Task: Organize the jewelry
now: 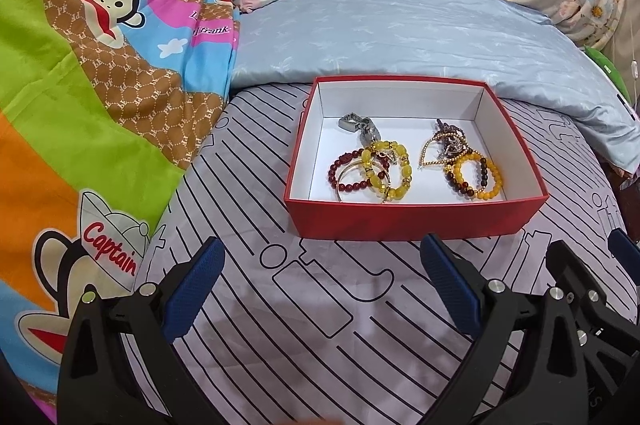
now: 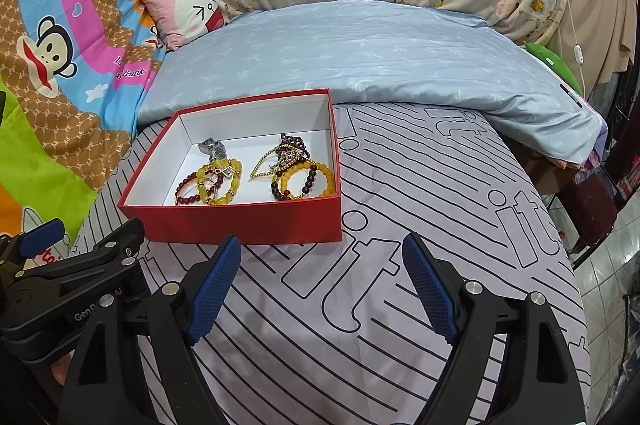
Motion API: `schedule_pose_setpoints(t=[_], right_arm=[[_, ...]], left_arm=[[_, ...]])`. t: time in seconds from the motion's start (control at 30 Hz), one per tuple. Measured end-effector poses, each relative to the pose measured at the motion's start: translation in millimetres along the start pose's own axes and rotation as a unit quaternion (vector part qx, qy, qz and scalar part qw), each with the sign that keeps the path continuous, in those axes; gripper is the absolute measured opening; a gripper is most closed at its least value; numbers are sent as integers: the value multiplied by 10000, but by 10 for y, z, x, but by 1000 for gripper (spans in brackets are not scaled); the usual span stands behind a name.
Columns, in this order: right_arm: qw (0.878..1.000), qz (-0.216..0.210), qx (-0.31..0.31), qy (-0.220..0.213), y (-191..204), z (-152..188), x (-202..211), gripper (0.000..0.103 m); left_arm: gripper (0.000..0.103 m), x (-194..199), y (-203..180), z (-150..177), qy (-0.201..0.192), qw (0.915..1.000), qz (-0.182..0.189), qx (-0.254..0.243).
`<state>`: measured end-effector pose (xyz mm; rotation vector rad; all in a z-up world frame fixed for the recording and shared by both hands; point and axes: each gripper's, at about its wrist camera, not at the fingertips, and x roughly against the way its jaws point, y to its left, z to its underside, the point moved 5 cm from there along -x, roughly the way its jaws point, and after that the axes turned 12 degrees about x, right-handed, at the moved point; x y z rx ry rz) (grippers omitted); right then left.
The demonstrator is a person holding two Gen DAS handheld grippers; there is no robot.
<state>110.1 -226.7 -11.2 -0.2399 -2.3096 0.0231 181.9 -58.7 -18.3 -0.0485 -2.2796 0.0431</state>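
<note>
- Left wrist view: the left gripper (image 1: 320, 289) hangs low over the striped bedsheet (image 1: 320, 345), its jaws spread wide with nothing between them. Just ahead sits a red box (image 1: 416, 217) with a white inside, resting on the bed. In its left half lie a silver watch (image 1: 360, 129), a dark red bead bracelet (image 1: 340, 169) and a yellow bead bracelet (image 1: 394, 169), tangled together. In the right half a gold heart-shaped chain (image 1: 434, 155) overlaps a yellow-and-brown bead bracelet (image 1: 478, 175). The right gripper (image 1: 592, 305) shows at the right edge. A blue pillow (image 1: 400, 33) lies behind the box, and a monkey-print quilt (image 1: 80, 65) is bunched at the left.
- Right wrist view: the right gripper (image 2: 322, 285) also has its jaws released and holds nothing. The red box (image 2: 248, 221) sits ahead and to the left, near the blue fingertips (image 2: 228, 253). The jewelry lies inside it in two heaps.
</note>
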Motion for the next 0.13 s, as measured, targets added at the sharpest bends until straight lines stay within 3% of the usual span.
schedule_pose_setpoints(t=[0.13], right_arm=[[10000,19,9,-8,3,-4,-6,81]], left_arm=[[95,1,-7,-9,-40,10000,23,-15]])
